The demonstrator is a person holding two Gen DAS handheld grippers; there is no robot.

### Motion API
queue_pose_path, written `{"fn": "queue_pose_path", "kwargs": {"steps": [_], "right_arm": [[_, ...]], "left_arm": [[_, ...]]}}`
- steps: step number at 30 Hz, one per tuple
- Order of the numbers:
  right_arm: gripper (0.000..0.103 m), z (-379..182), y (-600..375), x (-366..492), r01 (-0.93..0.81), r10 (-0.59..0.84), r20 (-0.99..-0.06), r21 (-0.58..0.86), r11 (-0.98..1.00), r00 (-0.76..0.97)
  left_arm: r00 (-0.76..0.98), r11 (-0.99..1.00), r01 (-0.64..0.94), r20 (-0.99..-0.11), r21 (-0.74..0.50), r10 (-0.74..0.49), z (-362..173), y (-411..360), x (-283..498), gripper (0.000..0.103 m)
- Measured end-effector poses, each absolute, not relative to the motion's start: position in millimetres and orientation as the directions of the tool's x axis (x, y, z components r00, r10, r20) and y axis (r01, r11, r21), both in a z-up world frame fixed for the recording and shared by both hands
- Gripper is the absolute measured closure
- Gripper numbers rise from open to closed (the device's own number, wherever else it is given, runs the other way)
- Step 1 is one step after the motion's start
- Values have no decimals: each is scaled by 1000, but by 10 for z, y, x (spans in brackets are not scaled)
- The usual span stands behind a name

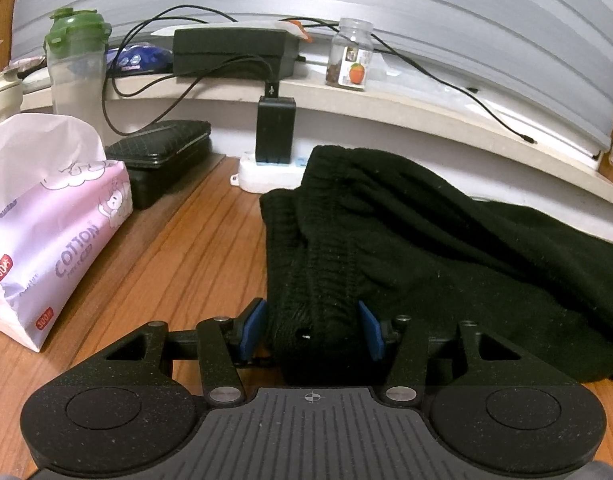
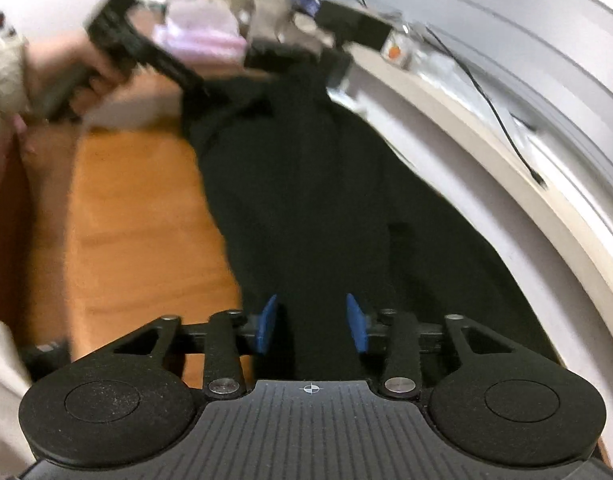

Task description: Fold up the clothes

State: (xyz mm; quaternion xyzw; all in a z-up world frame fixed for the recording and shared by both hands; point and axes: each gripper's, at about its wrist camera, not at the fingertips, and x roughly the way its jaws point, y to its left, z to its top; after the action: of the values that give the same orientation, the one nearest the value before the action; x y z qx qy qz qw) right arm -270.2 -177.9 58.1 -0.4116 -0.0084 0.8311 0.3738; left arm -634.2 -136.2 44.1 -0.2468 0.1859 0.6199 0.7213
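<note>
Right tool [image 2: 311, 328] straddles a fold of the black trousers [image 2: 306, 184] lying on the wooden tabletop [image 2: 138, 216], blue pads [image 2: 266, 326] beside the cloth.

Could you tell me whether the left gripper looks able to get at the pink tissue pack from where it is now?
Probably not yet: the left gripper has the black trousers' waistband between its fingers. Bare wooden table otherwise lies between it and the tissue pack.

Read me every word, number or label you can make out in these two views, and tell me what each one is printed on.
"COTTON" on the pink tissue pack.
"300" in two red badges on the same pack; the mark after the number and the smaller print under "COTTON" are too small to read.
USB symbol on the plug above the black charger.
Jar label: fruit picture only, its text too small to read.
Right wrist view: blurred, nothing readable.
</note>
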Motion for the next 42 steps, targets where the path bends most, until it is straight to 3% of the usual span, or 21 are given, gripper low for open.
{"fn": "queue_pose_path", "kwargs": {"steps": [2, 3, 9, 13, 16, 20, 24, 27, 28, 29, 32, 36, 42], "right_arm": [[92, 553, -1684, -2651, -629, 645, -677, -338, -700, -354], [94, 599, -1641, -2613, -640, 655, -668, -338, -690, -353], [97, 852, -1426, -2466, -690, 755, -580, -411, -596, -307], [98, 771, -1242, -2458, -683, 784, -564, -466, -562, -260], [99, 711, -1110, -2513, -648, 820, -527, -549, -528, -222], [100, 791, -846, -2544, -645, 863, -459, -598, -476, -211], [100, 856, -567, -2552, -687, 887, -402, -578, -439, -228], [100, 655, -326, -2614, -713, 868, -446, -534, -454, -218], [100, 514, -238, -2647, -704, 839, -504, -521, -483, -203], [99, 381, -154, -2676, -696, 809, -557, -506, -510, -188], [91, 305, -85, -2613, -725, 785, -588, -454, -518, -192], [72, 390, -24, -2481, -774, 779, -589, -383, -503, -215], [65, 322, -3, -2306, -792, 744, -615, -304, -530, -262]], "left_arm": [[167, 114, -985, -563, -128, 809, 467, -1391, -6342, 49], [169, 116, -985, -557, -130, 813, 481, -1405, -6342, 50], [207, 143, -976, -511, -161, 834, 584, -1471, -6358, 48], [208, 147, -977, -540, -154, 816, 537, -1357, -6332, 49], [208, 151, -977, -549, -148, 809, 489, -1306, -6324, 57], [202, 152, -979, -512, -139, 835, 519, -1408, -6347, 82], [209, 143, -973, -422, -183, 882, 663, -1742, -6443, 84], [214, 135, -972, -490, -192, 845, 559, -1860, -6482, 82], [216, 136, -973, -530, -186, 820, 486, -1856, -6484, 79], [215, 137, -974, -540, -181, 814, 459, -1870, -6499, 72], [199, 119, -976, -536, -181, 820, 515, -1918, -6561, 54], [195, 120, -976, -487, -180, 851, 753, -1904, -6594, 48], [197, 149, -980, -531, -132, 824, 860, -1331, -6430, 44]]}}
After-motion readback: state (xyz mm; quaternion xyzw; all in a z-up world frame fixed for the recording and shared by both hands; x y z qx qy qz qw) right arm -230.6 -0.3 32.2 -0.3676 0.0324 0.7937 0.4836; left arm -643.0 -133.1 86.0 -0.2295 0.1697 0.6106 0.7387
